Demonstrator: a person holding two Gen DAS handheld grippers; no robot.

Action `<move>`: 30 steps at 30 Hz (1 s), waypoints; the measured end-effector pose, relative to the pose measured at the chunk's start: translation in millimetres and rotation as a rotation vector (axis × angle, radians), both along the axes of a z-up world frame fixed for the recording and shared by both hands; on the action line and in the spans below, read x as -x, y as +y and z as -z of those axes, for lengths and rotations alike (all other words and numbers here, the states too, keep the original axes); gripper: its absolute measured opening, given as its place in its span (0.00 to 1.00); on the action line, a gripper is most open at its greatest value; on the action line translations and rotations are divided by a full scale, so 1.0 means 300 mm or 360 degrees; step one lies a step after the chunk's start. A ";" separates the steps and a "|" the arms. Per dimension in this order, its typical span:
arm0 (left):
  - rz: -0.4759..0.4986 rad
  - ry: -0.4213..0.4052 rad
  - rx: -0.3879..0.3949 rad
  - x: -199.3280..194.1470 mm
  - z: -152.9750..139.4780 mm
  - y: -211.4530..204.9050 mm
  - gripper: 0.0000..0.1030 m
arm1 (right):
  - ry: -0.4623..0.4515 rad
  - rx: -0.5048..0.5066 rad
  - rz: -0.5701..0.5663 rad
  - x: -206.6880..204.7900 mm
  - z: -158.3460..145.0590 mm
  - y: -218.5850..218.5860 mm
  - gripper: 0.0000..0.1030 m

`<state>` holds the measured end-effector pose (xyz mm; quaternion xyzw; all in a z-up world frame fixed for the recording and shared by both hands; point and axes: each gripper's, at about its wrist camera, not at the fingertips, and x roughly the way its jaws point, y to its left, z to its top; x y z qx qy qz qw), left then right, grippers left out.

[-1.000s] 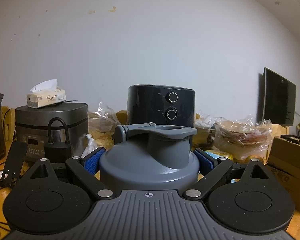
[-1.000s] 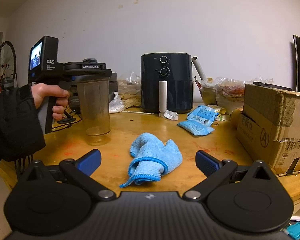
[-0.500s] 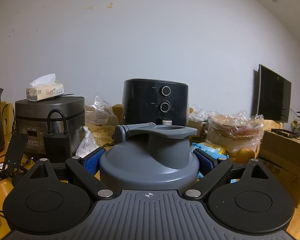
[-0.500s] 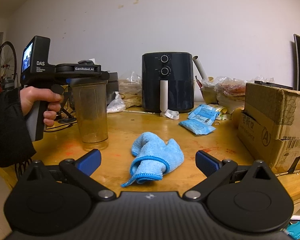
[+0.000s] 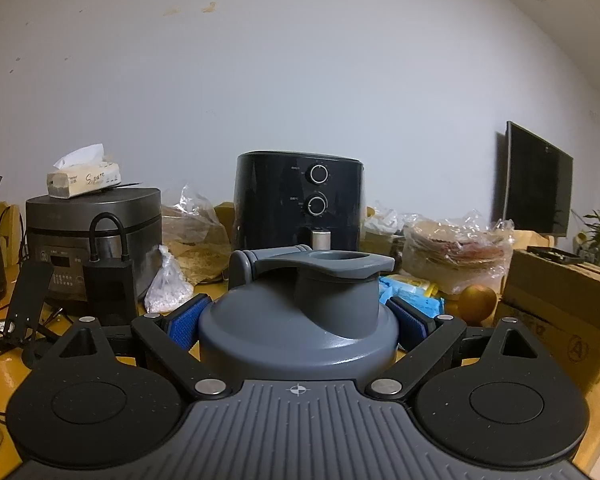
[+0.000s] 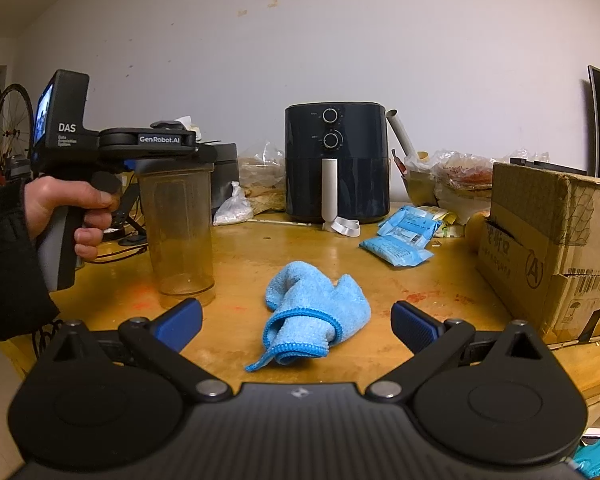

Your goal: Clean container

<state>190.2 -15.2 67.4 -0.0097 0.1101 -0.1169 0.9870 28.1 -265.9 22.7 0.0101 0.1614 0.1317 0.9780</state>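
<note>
A clear, brown-stained shaker bottle (image 6: pixel 180 232) with a grey flip lid (image 5: pixel 300 316) stands on the wooden table (image 6: pixel 260 256), bottom on the surface. My left gripper (image 5: pixel 298 322) is shut on the lid, blue pads against both sides; it shows in the right wrist view (image 6: pixel 156 148) above the bottle. A crumpled blue cloth (image 6: pixel 308 312) lies on the table in front of my right gripper (image 6: pixel 296 322), which is open and empty just short of it.
A black air fryer (image 6: pixel 336 164) stands at the back. A cardboard box (image 6: pixel 552 240) is on the right, blue packets (image 6: pixel 400 236) beside it. A rice cooker (image 5: pixel 92 240), phone stand and cables are on the left.
The left gripper has moved down and slightly right with the bottle, whose bottom now rests on the table. The right gripper and cloth have barely moved.
</note>
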 end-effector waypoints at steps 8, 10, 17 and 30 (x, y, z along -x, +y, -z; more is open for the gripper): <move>0.0021 -0.0061 -0.0026 0.016 0.022 -0.012 0.92 | 0.0011 0.0001 0.0007 -0.006 0.007 -0.007 1.00; 0.0027 -0.0085 -0.0034 0.024 0.029 -0.016 0.92 | 0.0014 0.0000 0.0011 -0.005 0.010 -0.007 1.00; 0.0033 -0.0148 -0.0020 0.050 0.046 -0.011 0.92 | 0.0023 0.0000 0.0005 -0.002 0.014 -0.003 1.00; 0.0046 -0.0250 -0.0001 0.078 0.070 -0.002 0.92 | 0.0027 0.0008 -0.0002 -0.001 0.014 0.004 1.00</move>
